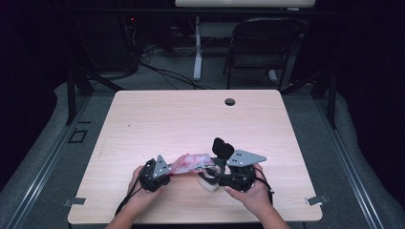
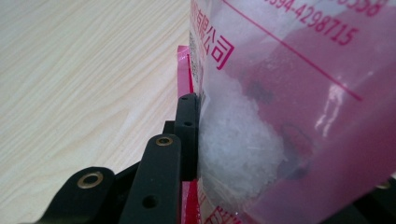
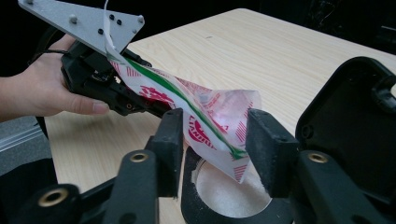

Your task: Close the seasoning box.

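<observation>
Near the front edge of the table: both grippers meet over a small open container
Table (image 1: 191,119): pale wood, bare apart from the work at the person's side
Left gripper (image 1: 155,175): holds the back end of a pink-printed plastic bag (image 1: 191,162), jaws pressed on it; in the left gripper view the black jaw lies flat against the film, with white granules (image 2: 238,144) bunched just inside
Right gripper (image 3: 215,140): jaws spread, standing either side of the bag's lower corner without pinching it
Bag position: tilted down from the left gripper, its corner hanging just above the container's mouth (image 3: 233,191)
Container: black, round-mouthed, its hinged lid (image 3: 350,121) flipped up behind; white granules already lie inside
Done, as I judge it: bag lifted, aimed, some contents apparently poured
Left: much of the granules sit in the bag near the left jaws, so more tipping seems needed, then shutting the lid
</observation>
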A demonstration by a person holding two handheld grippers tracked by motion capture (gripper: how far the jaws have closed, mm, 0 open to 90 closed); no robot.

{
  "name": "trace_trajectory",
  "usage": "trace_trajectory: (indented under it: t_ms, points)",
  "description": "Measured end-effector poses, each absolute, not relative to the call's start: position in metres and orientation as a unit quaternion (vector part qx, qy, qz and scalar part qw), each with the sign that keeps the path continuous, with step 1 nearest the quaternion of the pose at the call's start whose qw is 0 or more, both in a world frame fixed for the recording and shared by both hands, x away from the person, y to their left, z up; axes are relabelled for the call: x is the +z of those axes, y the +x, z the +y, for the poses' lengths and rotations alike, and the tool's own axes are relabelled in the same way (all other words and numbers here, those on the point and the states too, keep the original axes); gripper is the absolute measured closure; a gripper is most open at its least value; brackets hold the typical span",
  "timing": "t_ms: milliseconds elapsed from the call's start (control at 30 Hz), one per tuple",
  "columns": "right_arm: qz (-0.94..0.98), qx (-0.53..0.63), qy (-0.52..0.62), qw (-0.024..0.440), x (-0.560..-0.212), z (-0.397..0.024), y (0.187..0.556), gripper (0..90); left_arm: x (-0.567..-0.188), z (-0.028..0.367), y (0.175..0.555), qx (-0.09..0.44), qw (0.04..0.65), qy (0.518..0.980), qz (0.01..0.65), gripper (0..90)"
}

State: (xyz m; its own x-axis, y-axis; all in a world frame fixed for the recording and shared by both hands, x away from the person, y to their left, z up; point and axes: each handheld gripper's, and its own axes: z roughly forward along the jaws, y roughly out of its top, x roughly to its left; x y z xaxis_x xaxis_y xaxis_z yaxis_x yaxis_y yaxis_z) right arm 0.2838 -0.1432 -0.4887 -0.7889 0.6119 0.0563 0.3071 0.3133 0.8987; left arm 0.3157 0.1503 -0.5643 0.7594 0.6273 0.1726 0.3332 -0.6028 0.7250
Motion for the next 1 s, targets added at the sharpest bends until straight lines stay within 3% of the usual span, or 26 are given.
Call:
trace_trajectory:
  t_ms: [633, 1000]
  points:
    - [0.788, 0.512, 0.303, 0.159, -0.494, -0.155, 0.282, 52.6, -0.57, 0.167, 0.328, 0.14, 0.402, 0.841, 0.333, 76.2]
    - [0.777, 0.516, 0.322, 0.162, -0.502, -0.166, 0.282, 52.4, -0.568, 0.18, 0.332, 0.131, 0.42, 0.82, 0.365, 76.6]
